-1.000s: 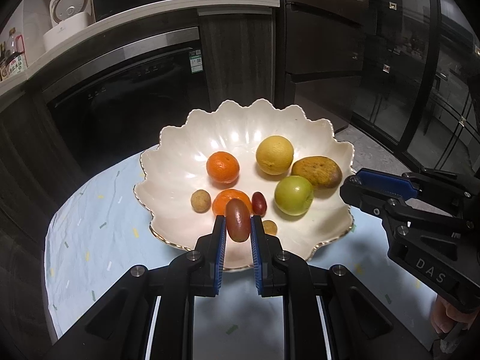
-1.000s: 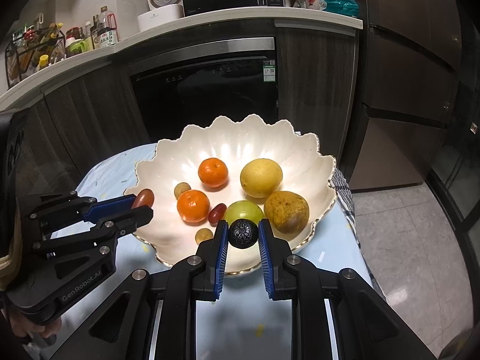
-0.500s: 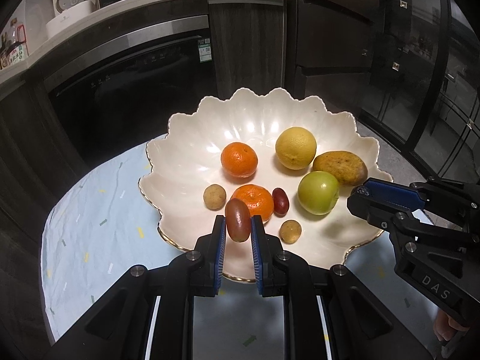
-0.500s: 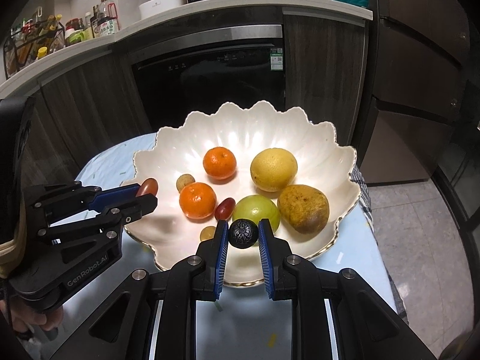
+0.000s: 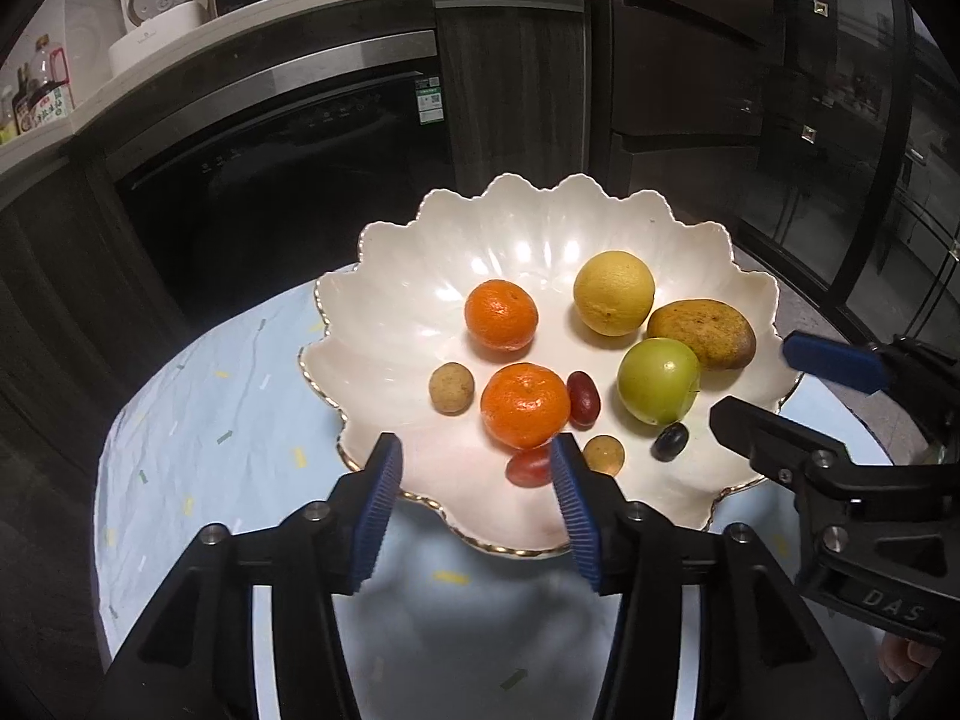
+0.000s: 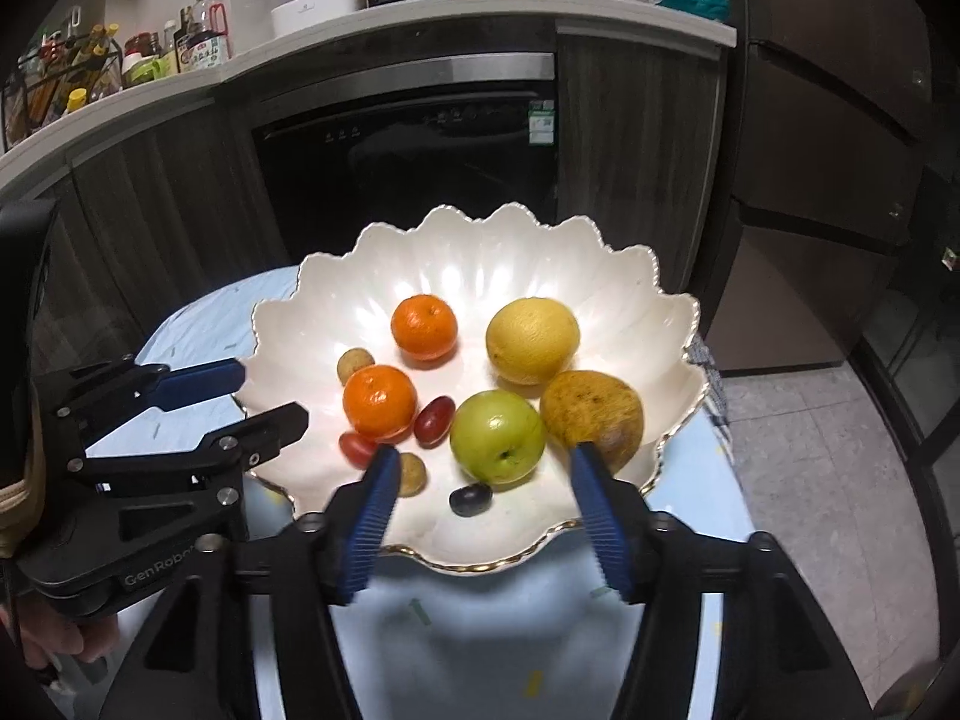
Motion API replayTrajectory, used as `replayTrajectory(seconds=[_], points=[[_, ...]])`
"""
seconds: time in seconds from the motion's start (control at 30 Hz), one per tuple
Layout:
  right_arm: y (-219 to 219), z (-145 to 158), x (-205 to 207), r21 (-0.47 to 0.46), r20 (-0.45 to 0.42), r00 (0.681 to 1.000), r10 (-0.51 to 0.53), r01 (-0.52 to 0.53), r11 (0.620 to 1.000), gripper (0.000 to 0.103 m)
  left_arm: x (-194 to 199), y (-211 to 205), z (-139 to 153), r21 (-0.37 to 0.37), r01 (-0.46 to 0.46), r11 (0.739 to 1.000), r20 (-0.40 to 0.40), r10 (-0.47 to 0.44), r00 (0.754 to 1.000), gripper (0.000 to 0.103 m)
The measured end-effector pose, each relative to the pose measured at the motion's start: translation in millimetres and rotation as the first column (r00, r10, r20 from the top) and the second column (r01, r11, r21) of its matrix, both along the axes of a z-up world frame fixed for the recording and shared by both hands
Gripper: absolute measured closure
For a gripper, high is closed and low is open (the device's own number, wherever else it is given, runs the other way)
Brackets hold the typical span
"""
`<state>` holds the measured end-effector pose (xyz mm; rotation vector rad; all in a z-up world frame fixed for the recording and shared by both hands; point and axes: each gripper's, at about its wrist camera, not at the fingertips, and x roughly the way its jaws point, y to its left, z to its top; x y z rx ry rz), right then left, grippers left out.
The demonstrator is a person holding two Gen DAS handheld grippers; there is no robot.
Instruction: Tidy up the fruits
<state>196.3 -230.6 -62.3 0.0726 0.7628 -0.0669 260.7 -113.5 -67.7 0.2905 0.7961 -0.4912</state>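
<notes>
A white scalloped bowl [image 5: 390, 312] [image 6: 324, 300] with a gold rim holds two tangerines, a lemon, a green apple [image 5: 657, 381] [image 6: 498, 435], a brown pear and small fruits. A red grape [image 5: 528, 468] [image 6: 357, 447] lies in the bowl beside my left gripper [image 5: 474, 456] [image 6: 270, 393], whose jaws are opening with nothing between them. A dark grape [image 5: 671, 441] [image 6: 471, 499] rests on the bowl's near wall, below my right gripper [image 6: 486, 459] [image 5: 753, 378]. Its jaws are opening too and press on nothing.
The bowl sits on a round table with a light blue cloth [image 5: 210, 420] [image 6: 510, 630]. Behind are a dark dishwasher [image 6: 408, 168], a counter with a rice cooker [image 5: 159, 6] and bottles [image 6: 198, 48], and dark cabinet doors on the right.
Both grippers opened. The red grape dropped from the left one and the dark grape from the right one, and both now lie in the bowl.
</notes>
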Motion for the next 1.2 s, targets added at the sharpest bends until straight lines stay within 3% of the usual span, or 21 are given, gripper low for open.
replayTrajectory(seconds=[0.17,0.5,0.6,1.2], points=[[-1,4,-3,-0.009,0.012,1.000,-0.017,0.017,1.000,0.026,-3,4,4,0.009,-0.036,0.999,0.027,0.036,0.999,0.035],[-3,15,-13,0.002,0.039,0.999,-0.036,0.036,0.999,0.021,-17,12,18,0.018,-0.085,0.996,0.070,0.084,0.994,0.027],[-2,18,-17,0.003,0.045,0.998,-0.041,0.041,0.999,0.020,-21,15,21,0.014,-0.111,0.994,0.075,0.109,0.991,0.019],[-1,40,-45,-0.001,0.093,0.994,-0.059,0.060,0.998,0.018,-55,34,44,-0.011,-0.199,0.980,0.113,0.199,0.973,0.009]])
